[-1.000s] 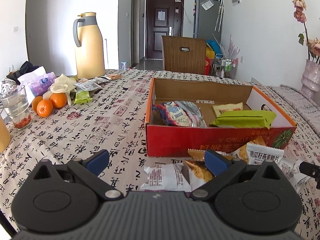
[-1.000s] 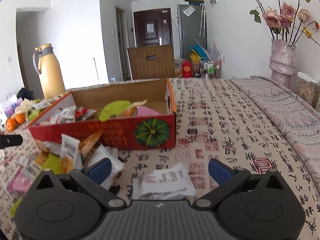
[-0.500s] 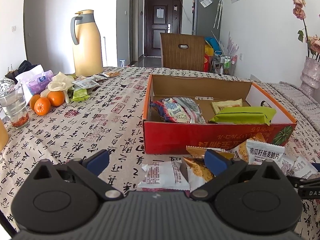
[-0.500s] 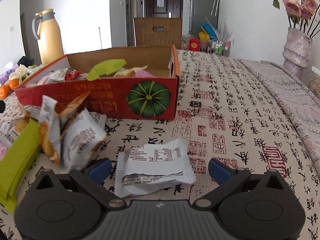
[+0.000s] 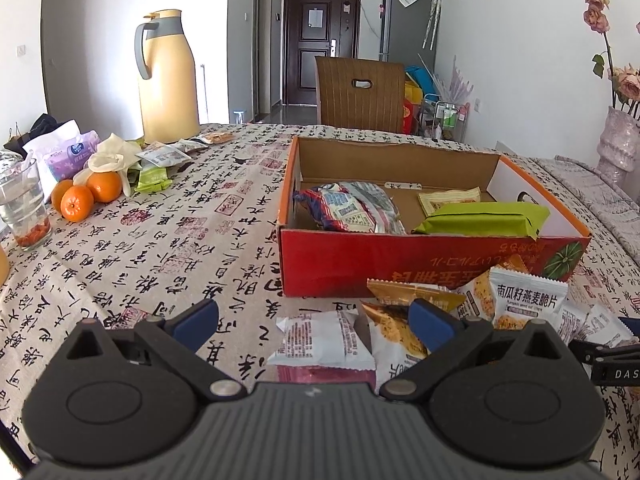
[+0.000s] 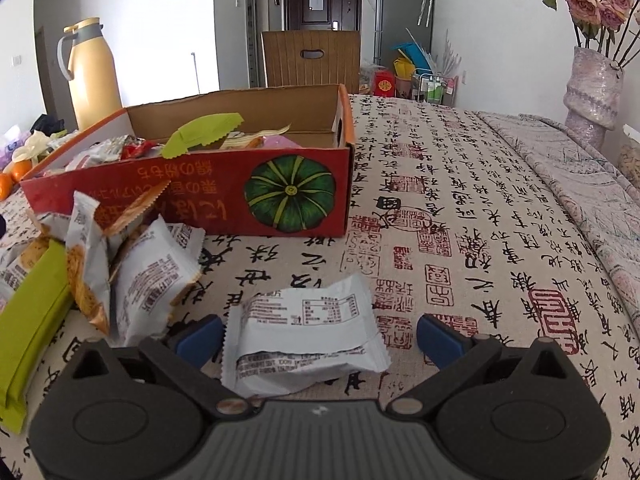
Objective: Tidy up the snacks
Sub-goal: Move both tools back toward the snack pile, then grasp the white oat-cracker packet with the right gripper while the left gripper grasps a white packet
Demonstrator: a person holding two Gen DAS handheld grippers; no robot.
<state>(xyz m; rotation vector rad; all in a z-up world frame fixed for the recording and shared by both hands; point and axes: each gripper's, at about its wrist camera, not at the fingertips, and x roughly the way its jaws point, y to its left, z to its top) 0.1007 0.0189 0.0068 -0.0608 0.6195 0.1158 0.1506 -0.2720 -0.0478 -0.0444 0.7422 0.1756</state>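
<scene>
— While the white snack packet (image 6: 306, 334) lies flat on the tabletop (image 6: 480, 240), where is it placed relative to the right tool (image 6: 318, 338)?
— Between the wide-open fingers; nothing is gripped. Its long axis runs across the gap.
— And the material?
— Crinkled foil, serrated ends. The red cardboard box (image 6: 192, 192) is seen beyond, to the left. The left tool (image 5: 314, 322) is also spread, empty.

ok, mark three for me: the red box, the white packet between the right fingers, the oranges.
red box (image 6: 192, 184): right wrist view, on its printed red front wall.
white packet (image 6: 304, 340): right wrist view, middle of the wrapper.
oranges (image 5: 77, 203): left wrist view, on the nearest fruit.
</scene>
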